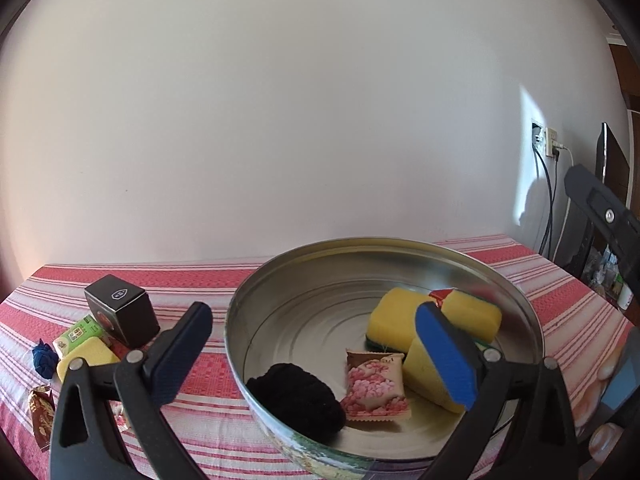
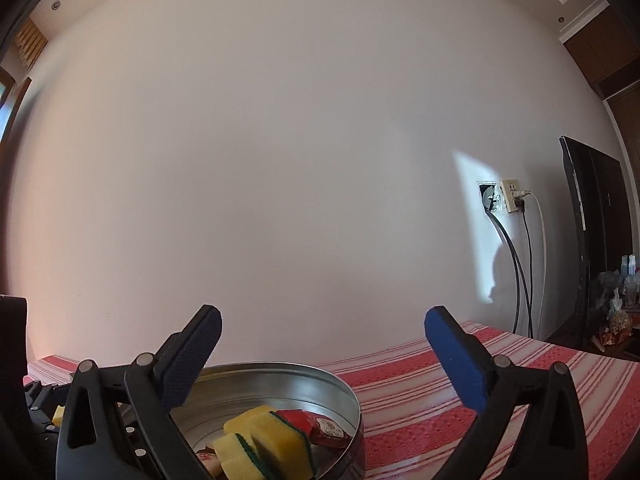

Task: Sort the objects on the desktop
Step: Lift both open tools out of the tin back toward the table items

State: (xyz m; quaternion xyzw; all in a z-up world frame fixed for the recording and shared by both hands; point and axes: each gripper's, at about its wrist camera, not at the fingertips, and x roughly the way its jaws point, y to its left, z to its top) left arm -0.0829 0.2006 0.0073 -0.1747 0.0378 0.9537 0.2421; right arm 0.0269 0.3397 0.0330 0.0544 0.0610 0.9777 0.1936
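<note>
Metal round tin (image 1: 280,292) on the striped desk (image 1: 200,276) holds yellow sponges (image 1: 394,312); both the left hand-held gripper (image 1: 316,352) and right hand-held gripper (image 2: 324,360) stand wide apart, empty.

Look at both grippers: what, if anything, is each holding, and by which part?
Nothing is held. The left gripper and right gripper both stand wide open with empty jaws; the sponges lie loose in the round tin.
</note>
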